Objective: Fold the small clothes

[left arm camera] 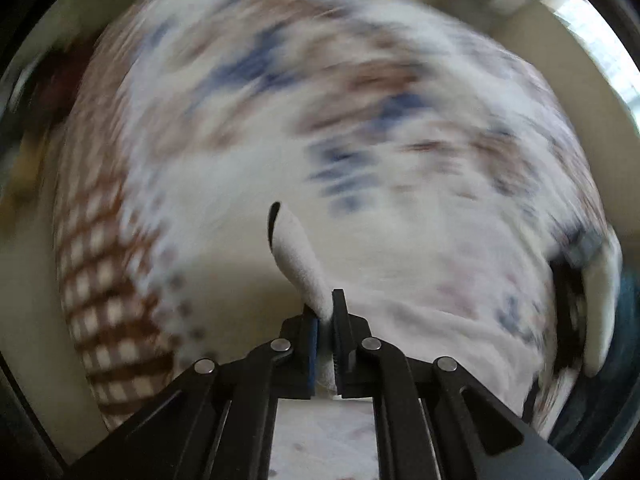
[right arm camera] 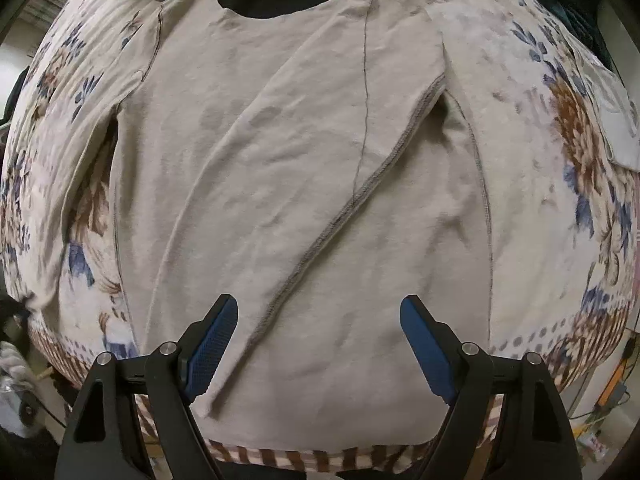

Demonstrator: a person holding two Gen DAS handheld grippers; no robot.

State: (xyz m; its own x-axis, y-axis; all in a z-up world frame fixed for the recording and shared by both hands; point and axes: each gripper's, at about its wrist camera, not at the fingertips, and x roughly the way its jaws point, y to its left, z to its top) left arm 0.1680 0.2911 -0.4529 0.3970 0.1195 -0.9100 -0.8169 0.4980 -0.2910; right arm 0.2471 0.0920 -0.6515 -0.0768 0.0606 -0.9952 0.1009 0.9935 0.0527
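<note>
Left gripper has its jaws pinched nearly together, clamped on a fold of pale cloth that sticks up between the fingers; view blurred. Right gripper has its jaws spread wide apart, blue pads facing inward, nothing between them, pointing down.

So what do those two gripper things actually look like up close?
Both are matte black linkage frames with round silver pivot pins. The right gripper has two tapered fingers faced with textured blue pads. The left gripper shows the same black bars and a blue pad edge. No cables, markings or sleeves are visible.
</note>
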